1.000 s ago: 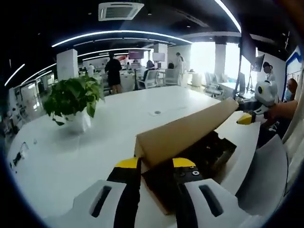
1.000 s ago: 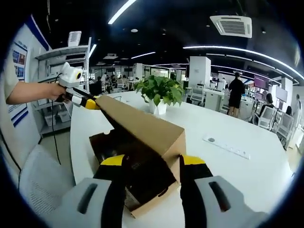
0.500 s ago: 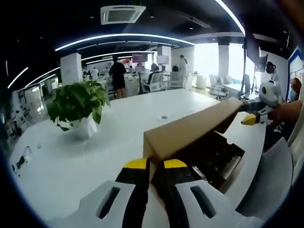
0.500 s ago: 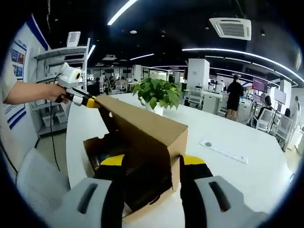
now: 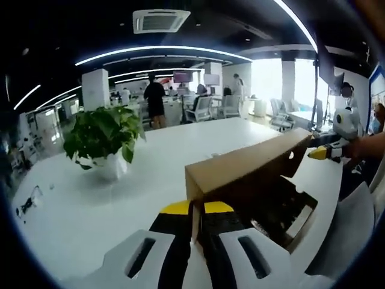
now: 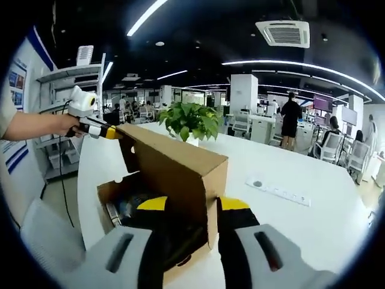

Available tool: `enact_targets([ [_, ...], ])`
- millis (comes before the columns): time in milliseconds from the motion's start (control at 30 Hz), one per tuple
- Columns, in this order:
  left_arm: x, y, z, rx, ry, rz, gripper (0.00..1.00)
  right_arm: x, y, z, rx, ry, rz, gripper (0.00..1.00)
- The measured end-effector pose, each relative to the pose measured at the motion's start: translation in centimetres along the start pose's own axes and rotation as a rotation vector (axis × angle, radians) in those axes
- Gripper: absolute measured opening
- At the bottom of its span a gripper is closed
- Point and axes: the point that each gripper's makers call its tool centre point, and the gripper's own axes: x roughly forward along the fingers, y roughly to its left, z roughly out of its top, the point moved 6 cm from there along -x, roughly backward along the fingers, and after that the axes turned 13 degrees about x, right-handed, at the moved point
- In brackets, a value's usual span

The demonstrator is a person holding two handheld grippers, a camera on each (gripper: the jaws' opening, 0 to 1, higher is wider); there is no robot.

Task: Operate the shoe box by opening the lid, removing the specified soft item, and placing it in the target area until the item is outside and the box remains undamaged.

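Left gripper view: a white table (image 5: 90, 211) spans the scene, with an open-plan office behind it. A brown cardboard shoe box (image 5: 283, 208) sits at the near table edge, beside a white chair (image 5: 340, 241). Its lid (image 5: 246, 171) is raised and tilted, hinged open over dark contents that cannot be identified. A potted plant (image 5: 102, 135) stands on the table, well apart from the box. The left gripper (image 5: 195, 208) has its yellow-tipped jaws pinched together on one lid corner. The right gripper (image 5: 319, 153) appears at the opposite lid corner.

Right gripper view: the right gripper (image 6: 192, 205) has its jaws clamped across the near lid corner, the cardboard between them. The left gripper (image 6: 111, 132), held by a hand (image 6: 63, 124), touches the far lid corner.
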Motion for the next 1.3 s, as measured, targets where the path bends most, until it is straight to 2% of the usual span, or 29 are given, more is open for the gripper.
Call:
enact_targets([
  [100, 0.2, 0.2, 0.1, -0.007, -0.005, 0.004, 0.01, 0.0, -0.6, -0.3, -0.003, 0.005, -0.028, 0.18],
  [467, 1.4, 1.1, 0.6, -0.006, -0.008, 0.005, 0.01, 0.2, -1.7, -2.3, -0.015, 0.049, -0.067, 0.16],
  [700, 2.2, 1.7, 0.9, 0.007, -0.001, -0.004, 0.01, 0.8, -2.4, -4.0, -0.04, 0.074, -0.121, 0.09],
  [867, 2.5, 2.0, 0.9, 0.009, -0.001, -0.005, 0.01, 1.3, -2.9, -4.6, -0.025, 0.08, -0.155, 0.08],
  [967, 2.7, 2.2, 1.0, 0.008, -0.002, -0.008, 0.01, 1.7, -3.2, -5.0, -0.044, 0.092, -0.173, 0.05],
  [1300, 3.5, 2.5, 1.2, 0.011, 0.004, -0.011, 0.01, 3.3, -3.6, -5.8, -0.054, 0.122, -0.194, 0.02],
])
